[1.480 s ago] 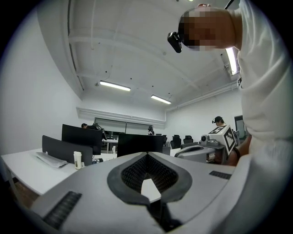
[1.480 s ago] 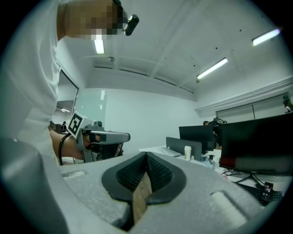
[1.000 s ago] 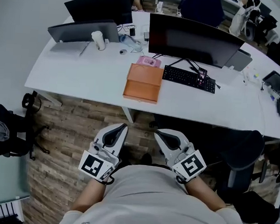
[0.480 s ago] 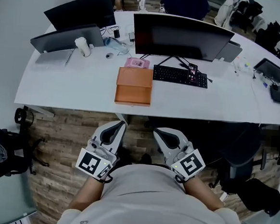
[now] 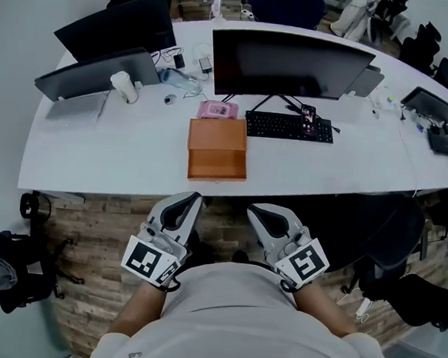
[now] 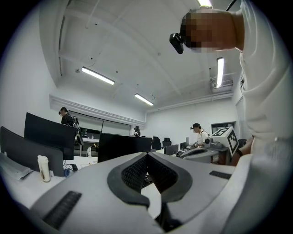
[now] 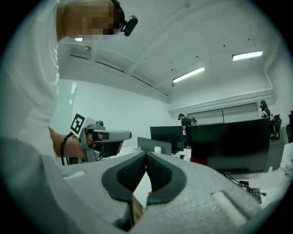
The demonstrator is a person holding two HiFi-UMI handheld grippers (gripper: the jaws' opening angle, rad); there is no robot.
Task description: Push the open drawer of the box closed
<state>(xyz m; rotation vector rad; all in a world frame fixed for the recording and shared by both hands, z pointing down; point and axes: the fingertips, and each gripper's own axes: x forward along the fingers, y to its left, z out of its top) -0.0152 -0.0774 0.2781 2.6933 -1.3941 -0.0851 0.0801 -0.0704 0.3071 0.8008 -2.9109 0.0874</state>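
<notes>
Now left tongs (image 5: 194, 199) and right tongs (image 5: 252, 209) are hovering closed, empty. Orange box (image 5: 217, 137) is sitting on the surface (image 5: 118, 151), drawer (image 5: 219, 167) sticking out.

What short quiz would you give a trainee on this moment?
1. True or false: the left gripper touches the orange box.
2. In the head view, what lies on the desk to the right of the box? A keyboard; B plate; C scissors.
3. Fill in: the right gripper has its jaws ____ and holds nothing.
Key: 1 false; 2 A; 3 shut.
</notes>
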